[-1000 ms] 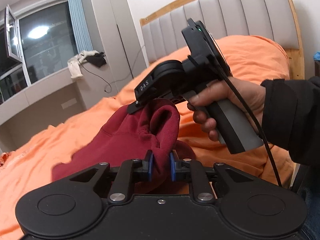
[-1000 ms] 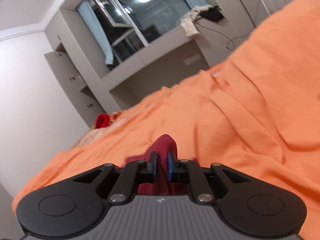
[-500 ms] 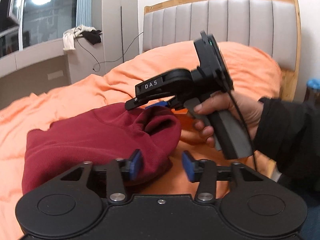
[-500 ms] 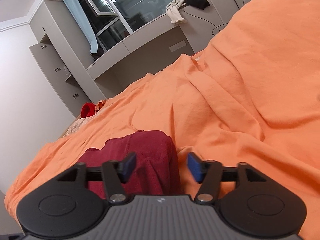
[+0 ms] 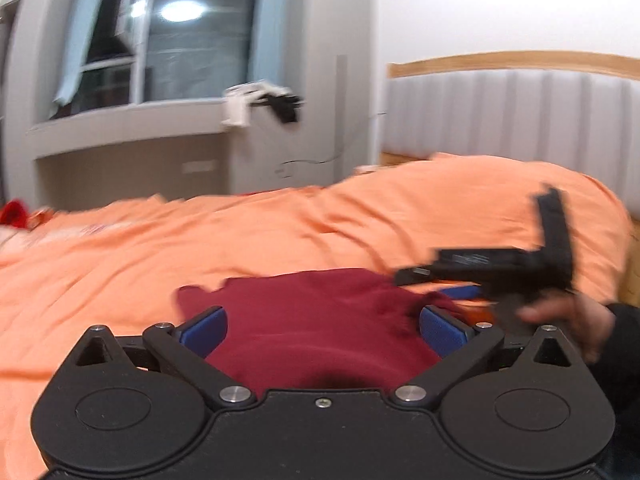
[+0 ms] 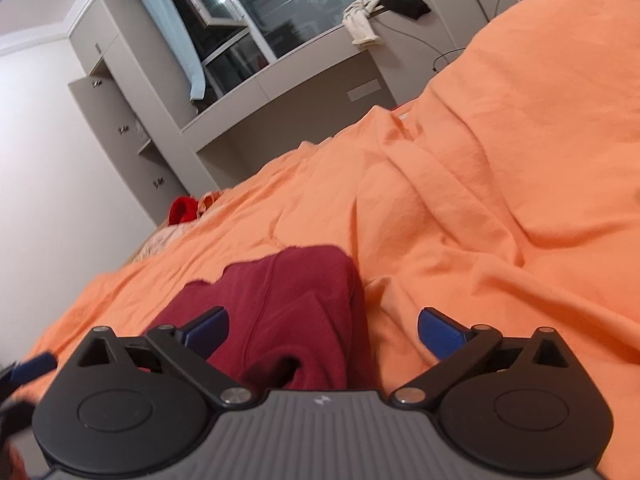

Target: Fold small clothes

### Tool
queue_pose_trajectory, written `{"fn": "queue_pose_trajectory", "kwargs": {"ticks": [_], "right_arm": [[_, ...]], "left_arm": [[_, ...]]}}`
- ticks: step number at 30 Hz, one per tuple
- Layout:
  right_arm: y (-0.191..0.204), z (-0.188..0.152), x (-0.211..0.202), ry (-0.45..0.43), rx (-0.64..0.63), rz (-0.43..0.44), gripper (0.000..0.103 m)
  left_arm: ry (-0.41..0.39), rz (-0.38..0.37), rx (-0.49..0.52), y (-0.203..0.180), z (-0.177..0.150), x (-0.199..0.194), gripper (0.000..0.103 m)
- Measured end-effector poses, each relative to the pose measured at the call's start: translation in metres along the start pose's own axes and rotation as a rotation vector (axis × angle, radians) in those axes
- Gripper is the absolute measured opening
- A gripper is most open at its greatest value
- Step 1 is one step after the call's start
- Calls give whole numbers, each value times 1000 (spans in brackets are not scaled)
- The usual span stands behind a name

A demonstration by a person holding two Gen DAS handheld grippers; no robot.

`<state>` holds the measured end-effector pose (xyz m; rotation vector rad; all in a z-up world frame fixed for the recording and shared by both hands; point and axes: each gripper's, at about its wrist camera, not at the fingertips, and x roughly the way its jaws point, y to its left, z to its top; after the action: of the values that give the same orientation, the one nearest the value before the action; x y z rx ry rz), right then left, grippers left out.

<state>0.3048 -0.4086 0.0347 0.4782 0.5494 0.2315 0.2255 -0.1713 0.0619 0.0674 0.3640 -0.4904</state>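
Dark red fleece garment (image 6: 288, 312) on orange-sheeted bed (image 6: 500, 200) — left tongs (image 5: 322, 326), right tongs (image 6: 320, 326) released; risk — loose fold springs open, unpinned.

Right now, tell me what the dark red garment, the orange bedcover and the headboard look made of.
Dark red garment: soft, matte knit, probably fleece or sweatshirt cotton; thick rounded folds and a stitched seam.
Orange bedcover: thin woven cloth, likely cotton; matte with fine creases.
Headboard: grey padded panels, faux leather or fabric, blur leaves it open; pale wood rim.
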Motion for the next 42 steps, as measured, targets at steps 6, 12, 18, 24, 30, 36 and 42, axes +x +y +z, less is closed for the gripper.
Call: {"fn": "queue_pose_trajectory", "kwargs": {"ticks": [6, 12, 18, 24, 30, 36, 42], "right_arm": [[11, -11, 12, 116, -109, -135, 103], [15, -18, 19, 150, -172, -182, 103], [15, -21, 20, 146, -175, -182, 103], [14, -24, 22, 126, -153, -182, 103], [8, -17, 19, 151, -89, -141, 103], [2, -12, 5, 103, -38, -17, 103], [-2, -5, -4, 11, 26, 34, 103]], "left_arm": [[96, 82, -129, 45, 0, 23, 102], [151, 60, -158, 64, -28, 36, 103], [152, -2, -259, 81, -57, 40, 103], [98, -33, -289, 85, -75, 40, 103], [79, -41, -288, 85, -82, 37, 103], [73, -39, -284, 84, -83, 36, 103], [73, -39, -285, 83, -83, 36, 103]]}}
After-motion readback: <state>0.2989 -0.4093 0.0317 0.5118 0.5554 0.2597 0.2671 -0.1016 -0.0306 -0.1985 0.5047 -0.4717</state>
